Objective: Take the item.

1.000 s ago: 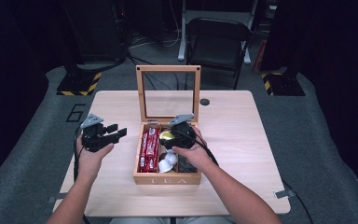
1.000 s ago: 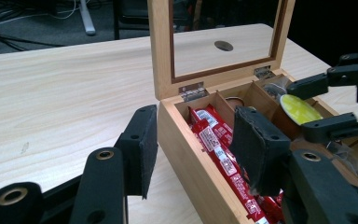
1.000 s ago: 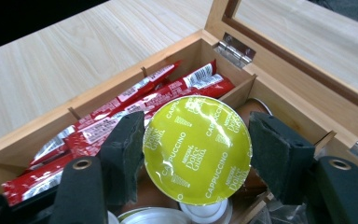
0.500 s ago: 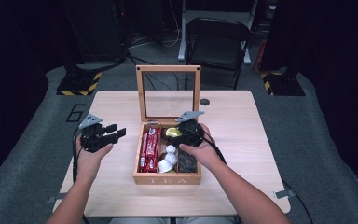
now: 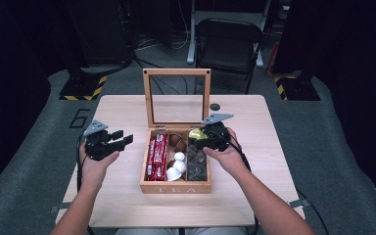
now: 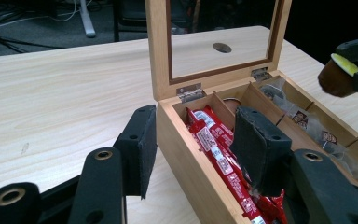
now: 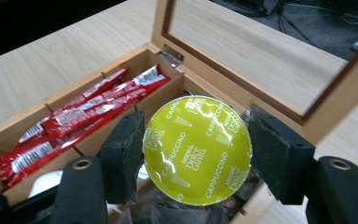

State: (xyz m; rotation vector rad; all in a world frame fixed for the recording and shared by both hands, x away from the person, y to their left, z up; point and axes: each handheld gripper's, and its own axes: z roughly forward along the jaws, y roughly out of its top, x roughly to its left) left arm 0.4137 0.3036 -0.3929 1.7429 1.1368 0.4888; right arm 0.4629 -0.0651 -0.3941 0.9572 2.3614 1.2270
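Pale wood tea box (image 5: 176, 186) sits mid-worktop (image 5: 254, 117), glass lid (image 5: 177, 98) propped upright at the back. High view: right gripper (image 5: 201, 138) is over the box's rear right compartment w/ a capsule (image 5: 196, 133), lime-green foil top, clamped between its jaws. A sec ago that gripper was lower and nearer the front of the box, down among the contents; now it's higher and further back, so the capsule looks lifted clear of its compartment. Judging by that, the pick is done and the carry-out is next. Left gripper (image 5: 121, 139) hangs just left of the box, same spot as before, jaws part-open, nothing in them. Red sachets (image 5: 156, 155) fill the left compartment, white capsules (image 5: 177, 165) the middle. Left gripper view: jaws straddle the box's left wall w/o clamping it, one pad outside, other over the sachets (image 6: 221, 156); the capsule (image 6: 338, 74) shows at far right, held off the box. Right gripper view: foil lid (image 7: 197, 150), printed "Cappuccino", sits square between both pads, grip looks firm; sachets (image 7: 79, 121) and box wall (image 7: 9, 135) below. Risk, prob.: clipping the open lid on the way out.
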